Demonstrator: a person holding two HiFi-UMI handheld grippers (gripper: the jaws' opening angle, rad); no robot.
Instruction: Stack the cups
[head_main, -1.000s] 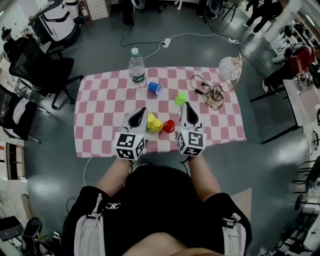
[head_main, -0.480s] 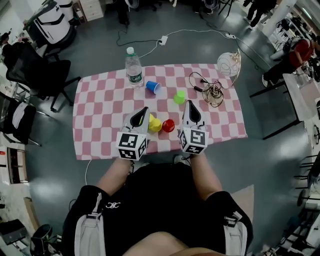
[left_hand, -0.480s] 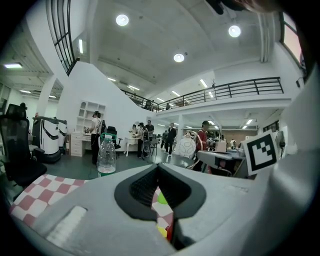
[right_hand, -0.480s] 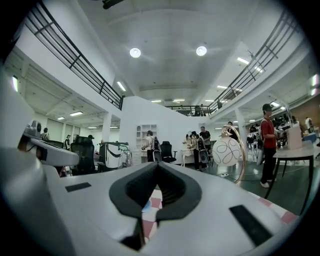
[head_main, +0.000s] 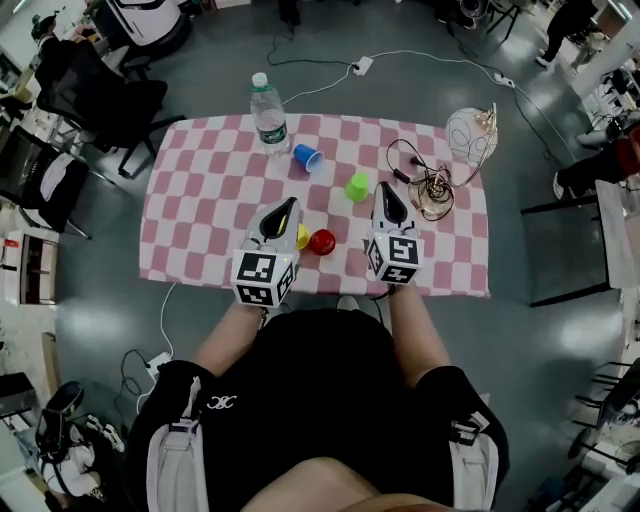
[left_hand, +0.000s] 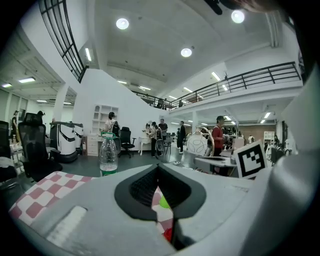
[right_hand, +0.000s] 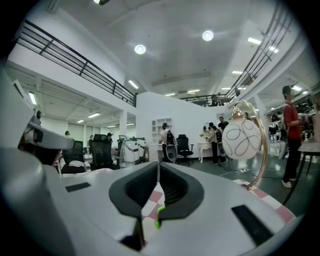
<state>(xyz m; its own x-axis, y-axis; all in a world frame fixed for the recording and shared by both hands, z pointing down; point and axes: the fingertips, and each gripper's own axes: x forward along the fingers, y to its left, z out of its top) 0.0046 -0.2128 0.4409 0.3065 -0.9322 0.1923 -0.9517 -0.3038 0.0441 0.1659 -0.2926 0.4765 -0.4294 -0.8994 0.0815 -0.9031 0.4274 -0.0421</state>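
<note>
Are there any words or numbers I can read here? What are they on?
No text reads clearly.
On the water bottle: label print too small to read.
On the shorts: a small white logo, too small to read.
On the left gripper and right gripper: black-and-white square markers, not words.

water bottle (head_main: 268, 110) stood upright on checkered tablecloth (head_main: 190, 210), far edge | tangled cable (head_main: 428, 188) lay beside white globe ornament (head_main: 470, 135)
</note>
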